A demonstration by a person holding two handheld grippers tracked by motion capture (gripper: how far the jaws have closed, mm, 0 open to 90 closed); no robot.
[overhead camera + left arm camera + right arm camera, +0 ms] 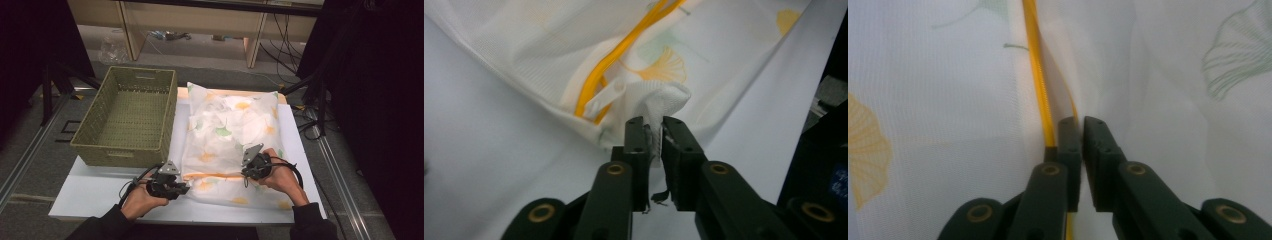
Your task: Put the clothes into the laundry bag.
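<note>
Bag (232, 135): lying flat on white bench (90, 192), at 3 o'clock of green basket (131, 114).
Left tool (653, 131): pinching a fold of mesh at bag corner, just beside zip end.
Right tool (1081, 131): pressed together at yellow zip (1039, 75); probably on the slider, cannot see it.
Step, as judged: working the zip along the near edge.
Advice: keep corner taut toward 9 o'clock, pull straight along zip, avoid catching mesh.
Writing: none readable; only leaf print.
</note>
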